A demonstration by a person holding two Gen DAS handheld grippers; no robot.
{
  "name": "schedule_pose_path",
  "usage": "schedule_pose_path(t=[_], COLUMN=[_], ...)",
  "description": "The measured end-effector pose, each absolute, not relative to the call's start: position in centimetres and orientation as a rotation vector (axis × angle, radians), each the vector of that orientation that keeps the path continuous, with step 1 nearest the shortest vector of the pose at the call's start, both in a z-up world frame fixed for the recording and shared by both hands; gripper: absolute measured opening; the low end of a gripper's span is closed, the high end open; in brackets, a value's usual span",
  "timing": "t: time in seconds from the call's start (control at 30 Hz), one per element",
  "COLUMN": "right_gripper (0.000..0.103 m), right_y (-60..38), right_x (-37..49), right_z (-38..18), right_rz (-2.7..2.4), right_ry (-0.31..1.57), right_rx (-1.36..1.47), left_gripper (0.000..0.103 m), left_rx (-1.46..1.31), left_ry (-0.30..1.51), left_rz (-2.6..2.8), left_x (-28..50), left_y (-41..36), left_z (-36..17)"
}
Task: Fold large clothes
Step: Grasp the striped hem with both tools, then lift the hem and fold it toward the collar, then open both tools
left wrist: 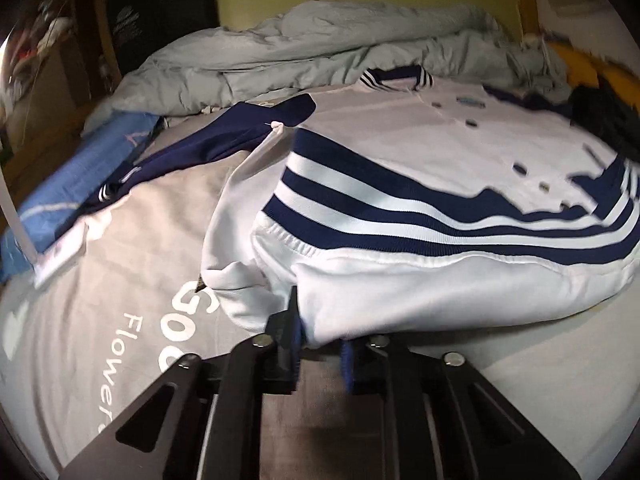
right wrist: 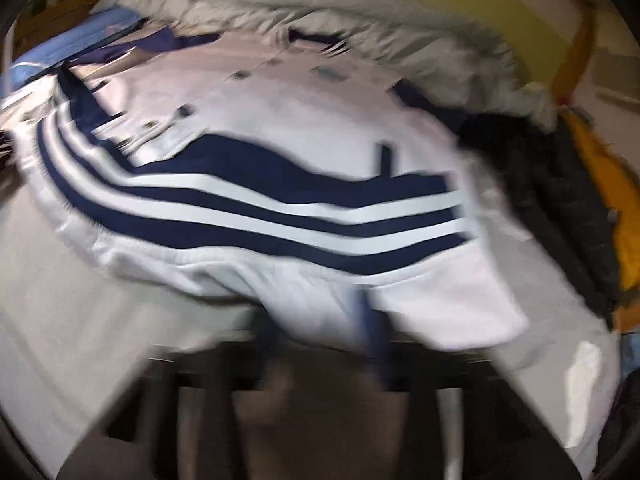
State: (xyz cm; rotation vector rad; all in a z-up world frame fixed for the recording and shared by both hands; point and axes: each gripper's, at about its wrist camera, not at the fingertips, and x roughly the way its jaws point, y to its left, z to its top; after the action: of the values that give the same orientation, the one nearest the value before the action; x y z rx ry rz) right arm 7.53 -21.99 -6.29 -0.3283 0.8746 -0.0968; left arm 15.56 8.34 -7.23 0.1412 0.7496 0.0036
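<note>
At the near edge of the bed, the left gripper (left wrist: 320,344) is clenched on the white hem of the jacket (left wrist: 420,216), its blue-padded fingers (left wrist: 296,332) pinching the cloth near the hem's left corner. The right gripper (right wrist: 320,332) is likewise closed on the same hem, nearer its right corner; that view is smeared with motion, so the exact bite cannot be judged. No earlier view is available for comparison. The jacket lies flat, front up, on the grey sheet (left wrist: 120,280), collar (left wrist: 396,76) at the far side toward the rumpled duvet (left wrist: 320,48), navy bands across its lower body, one navy sleeve (left wrist: 208,144) spread out to the left. A dark garment (right wrist: 560,200) sits just beside its right edge. Assessment: the step in hand appears to be the bottom-to-top fold, hem carried toward the collar. To do it well, both grips should hold all layers of the hem, rise together and travel at an even pace, keeping the hem taut and level between them so the bands do not skew. The sleeve probably needs tucking in beforehand or afterwards, and the hem should land square on the collar line, clear of the duvet.
</note>
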Motion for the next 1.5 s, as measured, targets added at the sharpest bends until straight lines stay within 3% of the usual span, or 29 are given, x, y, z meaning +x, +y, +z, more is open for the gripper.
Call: schedule_pose_path(t=[0.3,0.6,0.83,1.07,1.1,1.17,1.2,1.23,1.3,1.4,1.5], right_gripper=[0.008,0.009,0.013,0.023,0.024,0.037,0.053,0.075,0.094,0.094,0.101], right_y=[-21.8,-23.7,-25.0,-27.1,-27.1,-27.2,-27.5,-27.8,-28.9,-30.3,-32.7], right_x=[3.5,4.0,9.9,19.7,20.7,21.4,21.3,21.0,19.7,18.5,17.3], right_z=[-0.8,-1.4,2.3,2.8,2.3,1.8,1.8,1.9,2.4,3.4,3.9], right_rz=[-0.005,0.035,0.048,-0.004,0.003,0.005,-0.009,-0.02,-0.037,-0.062,-0.108], right_ry=[0.825,0.899,0.877,0.846,0.844,0.819,0.794,0.764,0.687,0.651,0.64], right_rx=[-0.22,-0.146,-0.135,-0.116,-0.123,-0.118,-0.109,-0.097,-0.064,-0.048,0.019], left_gripper=[0.007,0.007,0.008,0.009,0.012,0.02,0.035,0.065,0.099,0.099,0.099], left_rx=[0.104,0.08,0.106,0.048,0.046,0.04,0.035,0.029,0.028,0.016,-0.024], left_ry=[0.778,0.887,0.855,0.859,0.832,0.774,0.748,0.721,0.677,0.644,0.687], left_rz=[-0.044,-0.103,-0.074,-0.089,-0.096,-0.1,-0.098,-0.094,-0.067,-0.068,-0.07], left_x=[10.8,11.5,19.5,29.2,29.7,30.2,30.1,29.8,29.1,28.0,27.4], left_y=[9.4,10.3,10.5,11.3,11.2,11.3,11.4,11.6,12.0,12.9,14.2], left_z=[-2.6,-3.6,0.9,0.4,0.2,0.1,0.2,0.3,0.5,0.7,-0.2])
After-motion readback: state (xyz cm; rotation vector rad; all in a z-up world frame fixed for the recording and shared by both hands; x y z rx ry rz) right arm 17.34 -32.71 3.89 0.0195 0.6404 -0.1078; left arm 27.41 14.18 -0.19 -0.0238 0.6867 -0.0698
